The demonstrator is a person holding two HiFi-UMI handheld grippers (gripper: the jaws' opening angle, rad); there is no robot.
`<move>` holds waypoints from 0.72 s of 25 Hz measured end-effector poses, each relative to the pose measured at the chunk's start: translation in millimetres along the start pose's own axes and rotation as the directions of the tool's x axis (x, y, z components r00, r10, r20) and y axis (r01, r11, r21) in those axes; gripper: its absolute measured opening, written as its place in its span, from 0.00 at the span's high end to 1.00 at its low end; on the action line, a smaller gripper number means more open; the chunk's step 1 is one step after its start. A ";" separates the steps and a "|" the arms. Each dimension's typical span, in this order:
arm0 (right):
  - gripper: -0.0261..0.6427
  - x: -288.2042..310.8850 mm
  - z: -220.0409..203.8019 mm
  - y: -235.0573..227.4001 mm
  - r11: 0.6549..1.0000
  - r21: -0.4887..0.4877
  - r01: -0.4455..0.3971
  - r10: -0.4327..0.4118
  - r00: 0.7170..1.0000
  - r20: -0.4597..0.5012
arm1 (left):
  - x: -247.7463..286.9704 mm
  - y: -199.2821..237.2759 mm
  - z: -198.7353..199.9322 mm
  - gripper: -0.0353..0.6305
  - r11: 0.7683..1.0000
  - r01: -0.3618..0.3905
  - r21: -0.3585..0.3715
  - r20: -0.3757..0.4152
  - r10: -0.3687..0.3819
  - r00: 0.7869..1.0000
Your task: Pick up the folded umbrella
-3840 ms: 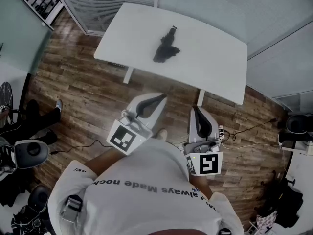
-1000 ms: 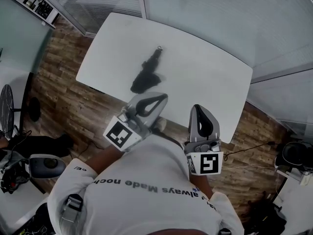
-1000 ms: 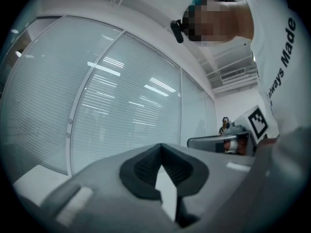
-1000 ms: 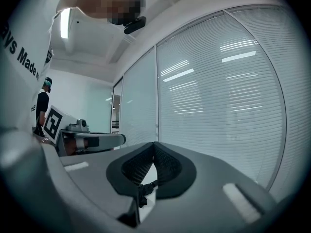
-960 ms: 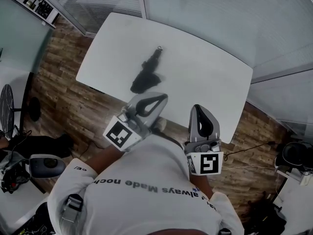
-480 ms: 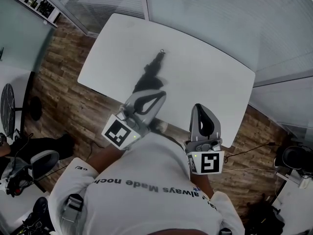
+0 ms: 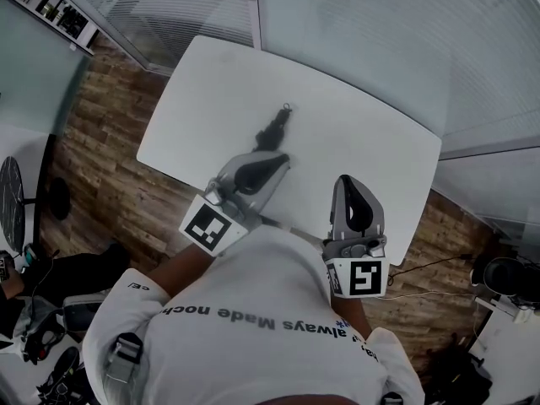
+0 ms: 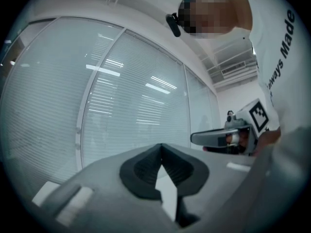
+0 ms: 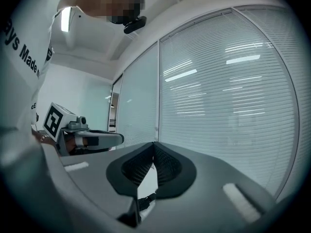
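The folded umbrella (image 7: 273, 130) lies on the white worktop (image 7: 363, 133), in its near-left part as the head view shows it. It is a slim black bundle whose long axis runs from about 1 o'clock, where a small loop ends it, down to 7 o'clock. Its lower end disappears behind the left gripper (image 7: 281, 159), so from that gripper's tips the umbrella lies just ahead at roughly 12 to 1 o'clock. The right gripper (image 7: 347, 181) hovers over the worktop's near edge, and from it the umbrella lies at about 10 o'clock, clearly farther off. I judge the left one the nearer. It points almost along the bundle's length, so it would need to open and either turn across the bundle or come down over it.

Both grippers have their jaws together. In each gripper view the dark pads meet at the tip with nothing clamped between them, and only a slit of white worktop shows below.

Only the head view gives the umbrella's full lie and the spacing. The left gripper view shows no umbrella at all, only the slatted glass wall (image 8: 121, 110) and the other gripper at 3 o'clock. The right gripper view shows a small dark shape (image 9: 144, 201) low in the slit, possibly the umbrella's end, but it is too small to tell.
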State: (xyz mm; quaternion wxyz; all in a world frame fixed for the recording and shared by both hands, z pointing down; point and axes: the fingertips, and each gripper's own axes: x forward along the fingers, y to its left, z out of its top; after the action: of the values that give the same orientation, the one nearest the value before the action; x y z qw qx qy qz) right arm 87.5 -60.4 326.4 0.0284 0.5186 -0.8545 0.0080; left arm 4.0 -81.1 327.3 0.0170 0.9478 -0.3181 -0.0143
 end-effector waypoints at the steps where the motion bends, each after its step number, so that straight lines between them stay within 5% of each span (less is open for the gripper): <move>1: 0.96 6.4 1.3 2.8 1.000 -0.003 0.000 0.000 1.000 -0.002 | -1.2 7.2 1.1 0.94 1.000 0.001 -0.002 0.000 -0.001 1.000; 12: 0.96 36.3 -0.6 4.7 0.999 -0.014 0.042 -0.042 0.999 -0.014 | 2.1 47.3 -12.7 0.94 1.000 -0.009 0.002 -0.059 0.010 0.998; 18: 0.96 31.4 -4.5 -5.7 0.999 -0.011 0.048 -0.049 0.998 -0.028 | 11.6 56.4 -41.8 0.82 0.999 -0.037 -0.014 -0.144 0.035 0.989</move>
State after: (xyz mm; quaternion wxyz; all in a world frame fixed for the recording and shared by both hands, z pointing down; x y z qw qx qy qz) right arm 78.2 -90.7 332.6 0.0434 0.5389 -0.8412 0.0100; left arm -19.2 -132.1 371.3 0.0477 0.9403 -0.3329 0.0517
